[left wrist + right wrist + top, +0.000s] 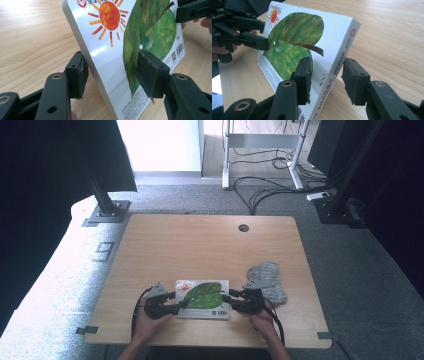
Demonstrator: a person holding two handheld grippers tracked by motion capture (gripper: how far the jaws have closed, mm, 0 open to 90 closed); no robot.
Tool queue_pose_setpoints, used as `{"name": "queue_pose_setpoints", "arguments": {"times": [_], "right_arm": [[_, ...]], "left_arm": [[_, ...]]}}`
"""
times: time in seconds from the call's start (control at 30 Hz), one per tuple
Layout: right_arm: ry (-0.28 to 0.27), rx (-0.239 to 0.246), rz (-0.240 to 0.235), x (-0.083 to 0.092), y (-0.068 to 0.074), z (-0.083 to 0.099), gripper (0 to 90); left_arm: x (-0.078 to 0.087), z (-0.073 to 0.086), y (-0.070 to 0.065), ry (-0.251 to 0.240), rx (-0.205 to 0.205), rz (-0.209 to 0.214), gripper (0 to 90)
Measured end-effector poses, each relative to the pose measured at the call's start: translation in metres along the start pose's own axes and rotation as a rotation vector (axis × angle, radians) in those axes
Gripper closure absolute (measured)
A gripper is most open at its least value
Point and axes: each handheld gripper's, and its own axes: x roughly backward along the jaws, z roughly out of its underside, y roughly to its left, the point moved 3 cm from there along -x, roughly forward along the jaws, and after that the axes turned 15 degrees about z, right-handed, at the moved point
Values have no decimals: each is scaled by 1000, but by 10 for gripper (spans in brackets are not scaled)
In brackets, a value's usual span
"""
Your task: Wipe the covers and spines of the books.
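Left gripper [176, 304] level, pointing inward from the left; jaws clamp the open edge of a thick board book [204, 299], one pad on the glossy cover, one beneath. Right gripper [231, 301] mirrors it at the spine end: one pad on the cover, the other apparently just clear of the white spine, so grip uncertain. Book lies near the front edge of the wood-grain table [200, 245]. Cover shows green leaf, orange sun. Crumpled bubble wrap [270, 277] behind the right hand [261, 316].

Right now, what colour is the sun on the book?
Orange with red-orange rays; the sun shows best in the left gripper view.
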Motion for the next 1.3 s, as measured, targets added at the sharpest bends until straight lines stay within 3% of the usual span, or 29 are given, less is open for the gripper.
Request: {"name": "queue_pose_setpoints", "arguments": {"times": [0.27,0.43,0.63,0.93,1.3], "right_arm": [[22,-10,3,-1,-1,1,570],[34,31,42,-2,3,1,534],[41,41,51,-3,4,0,527],[46,111,93,0,9,-2,502],[59,158,112,2,13,-4,488]], "left_arm": [[-2,2,0,25,2,-9,419],[-3,2,1,31,2,-13,421],[-3,2,1,32,2,-16,426],[-2,2,-1,28,-3,-19,435],[0,1,-2,28,0,-17,450]]}}
